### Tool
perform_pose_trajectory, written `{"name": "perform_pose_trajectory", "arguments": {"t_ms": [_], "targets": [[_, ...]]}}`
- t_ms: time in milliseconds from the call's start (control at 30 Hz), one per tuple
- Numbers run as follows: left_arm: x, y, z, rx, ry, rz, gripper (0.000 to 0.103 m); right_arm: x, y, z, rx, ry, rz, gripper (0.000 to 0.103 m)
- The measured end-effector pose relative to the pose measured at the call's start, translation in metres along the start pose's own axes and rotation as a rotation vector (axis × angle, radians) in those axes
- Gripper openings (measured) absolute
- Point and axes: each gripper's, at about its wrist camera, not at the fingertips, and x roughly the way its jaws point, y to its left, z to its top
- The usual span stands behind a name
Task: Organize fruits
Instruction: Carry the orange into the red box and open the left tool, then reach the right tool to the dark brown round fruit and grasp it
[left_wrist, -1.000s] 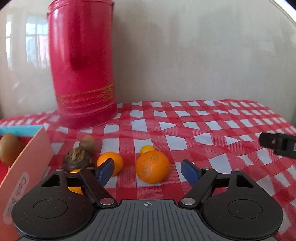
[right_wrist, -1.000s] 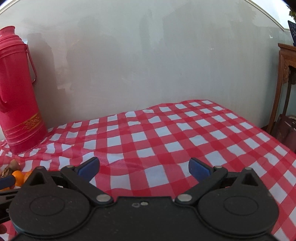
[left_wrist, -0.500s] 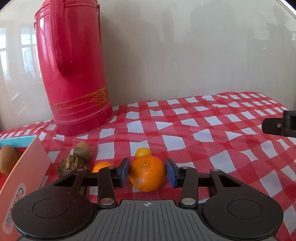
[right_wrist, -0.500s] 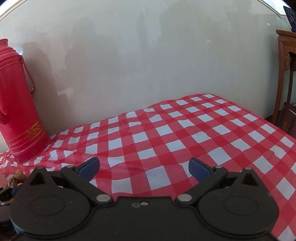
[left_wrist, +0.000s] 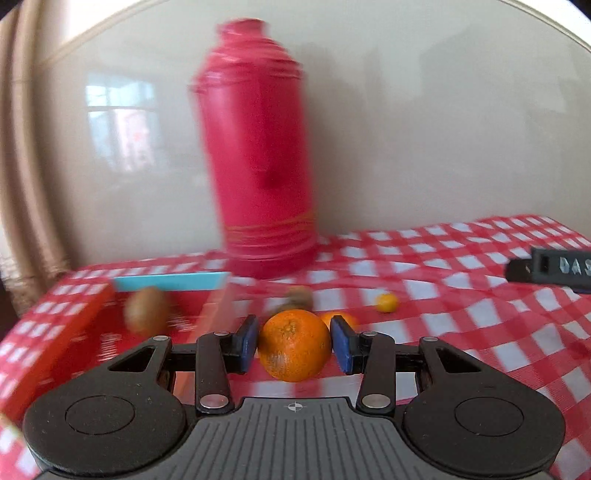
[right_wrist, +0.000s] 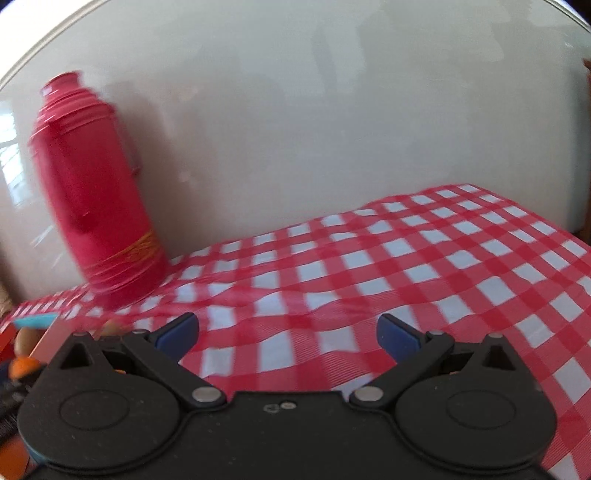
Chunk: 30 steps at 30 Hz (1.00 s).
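My left gripper (left_wrist: 294, 345) is shut on a large orange (left_wrist: 294, 345), its blue pads (left_wrist: 246, 343) pressed to both sides, and holds it above the red checked cloth (left_wrist: 461, 325). Just behind it lie a smaller orange (left_wrist: 345, 319), a tiny yellow citrus (left_wrist: 387, 302) and a brown fruit (left_wrist: 298, 296), all blurred. To the left stands an open red box (left_wrist: 70, 332) with a blue far wall and a kiwi (left_wrist: 146, 310) inside. My right gripper (right_wrist: 288, 334) hangs open over bare cloth, nothing between its fingers. Its tip (left_wrist: 546, 269) shows at the right edge of the left wrist view.
A tall red thermos (left_wrist: 258, 147) stands at the back against the pale wall; the right wrist view has the thermos (right_wrist: 92, 184) at far left. The box edge (right_wrist: 33, 325) and the held orange (right_wrist: 22, 365) show at that view's left margin. The cloth (right_wrist: 406, 258) spreads to the right.
The left gripper closed on the large orange, lifted it and swung left toward the red box. The right gripper turned slightly left, staying open.
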Motion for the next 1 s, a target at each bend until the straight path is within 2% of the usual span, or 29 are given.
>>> {"name": "perform_pose_trajectory", "arguments": {"t_ms": [233, 433, 500, 533, 600, 767, 1000], "targets": [[-0.025, 0.071, -0.012, -0.077, -0.002, 0.131, 0.043, -0.006, 0.037, -0.016, -0.086, 0.019, 0.088, 0.097], [-0.028, 0.11, -0.03, -0.095, 0.043, 0.191, 0.043, -0.013, 0.072, -0.027, -0.199, 0.002, 0.13, 0.097], [-0.031, 0.116, -0.033, -0.104, 0.037, 0.207, 0.073, -0.013, 0.082, -0.029, -0.228, 0.011, 0.131, 0.097], [-0.034, 0.118, -0.035, -0.113, 0.013, 0.211, 0.103, -0.013, 0.087, -0.03, -0.239, 0.013, 0.13, 0.097], [-0.042, 0.123, -0.035, -0.125, -0.038, 0.217, 0.103, -0.012, 0.096, -0.031, -0.261, 0.017, 0.134, 0.097], [-0.046, 0.137, -0.035, -0.196, -0.035, 0.249, 0.103, -0.011, 0.111, -0.035, -0.279, 0.027, 0.159, 0.097], [-0.048, 0.154, -0.043, -0.257, -0.057, 0.305, 0.103, -0.006, 0.13, -0.038, -0.306, 0.044, 0.205, 0.089]]}}
